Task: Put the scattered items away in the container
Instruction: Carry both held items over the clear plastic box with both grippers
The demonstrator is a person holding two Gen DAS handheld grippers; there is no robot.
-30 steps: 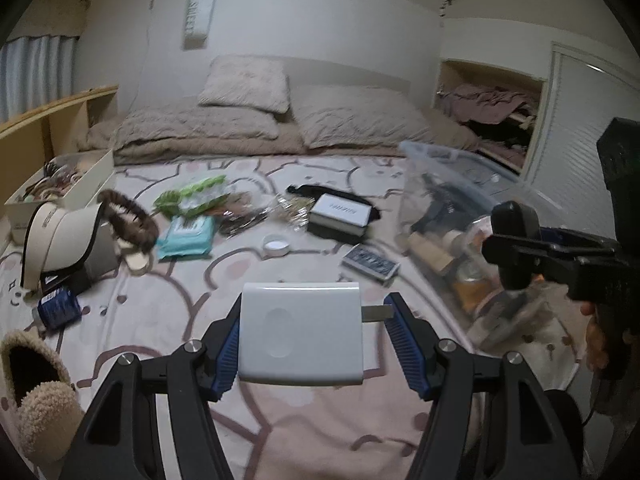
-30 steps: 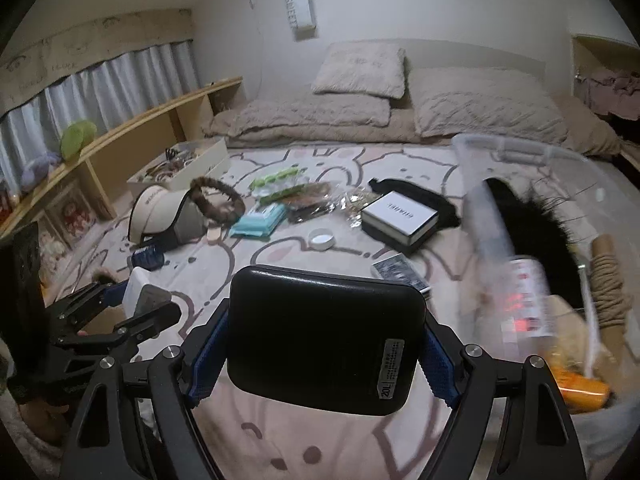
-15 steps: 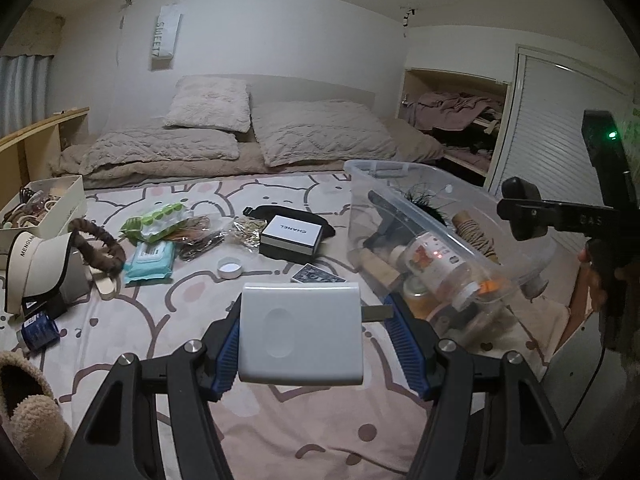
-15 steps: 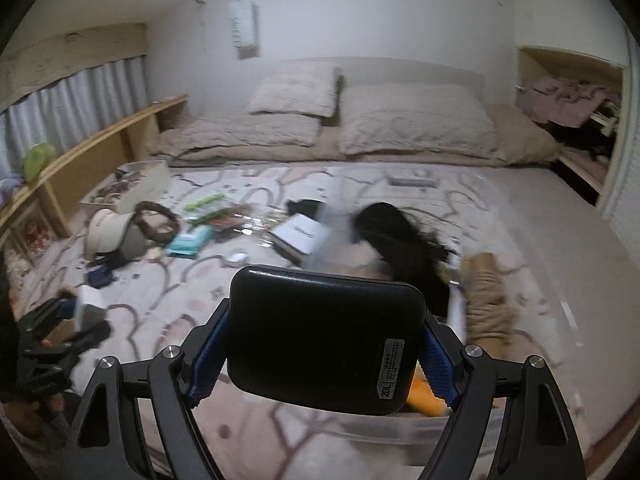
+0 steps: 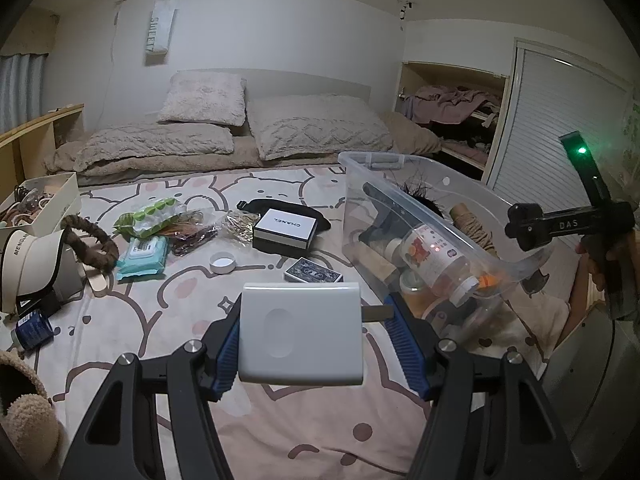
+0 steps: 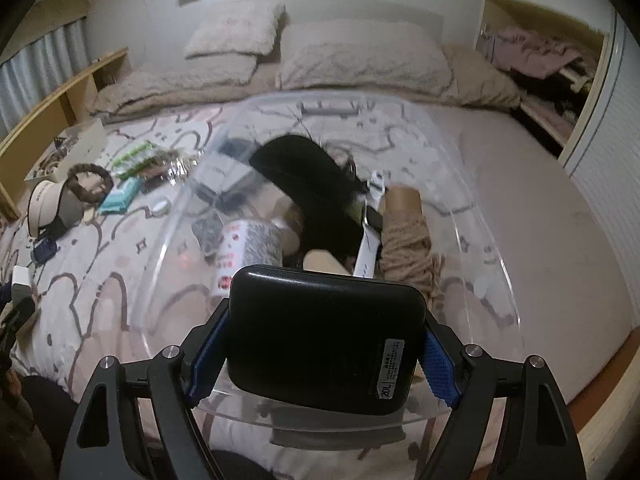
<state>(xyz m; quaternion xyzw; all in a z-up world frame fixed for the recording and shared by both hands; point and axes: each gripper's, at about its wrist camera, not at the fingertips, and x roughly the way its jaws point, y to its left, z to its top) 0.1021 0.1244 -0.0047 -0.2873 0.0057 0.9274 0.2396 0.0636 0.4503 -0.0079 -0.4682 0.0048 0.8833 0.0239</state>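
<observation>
My left gripper (image 5: 316,342) is shut on a white charger block (image 5: 300,332), held over the patterned bed sheet. Its metal prong rests against the right pad. To its right stands the clear plastic container (image 5: 404,204) with a bottle (image 5: 434,256), a twine roll and a black hairy item inside. In the right wrist view my right gripper (image 6: 320,360) is shut on a black rounded case (image 6: 326,332). It points steeply down, with the case above the near rim of the container (image 6: 498,264).
Loose on the sheet lie a black-and-white box (image 5: 286,228), a card deck (image 5: 313,276), a white round lid (image 5: 222,262), a wipes pack (image 5: 142,254), a cap (image 5: 28,268) and a blue jar (image 5: 34,328). Pillows sit at the back, a slipper (image 5: 24,412) at near left.
My right gripper has swung right and tipped down, from over the sheet to over the container, still holding the black case. The left gripper turned slightly toward the container with the charger.
</observation>
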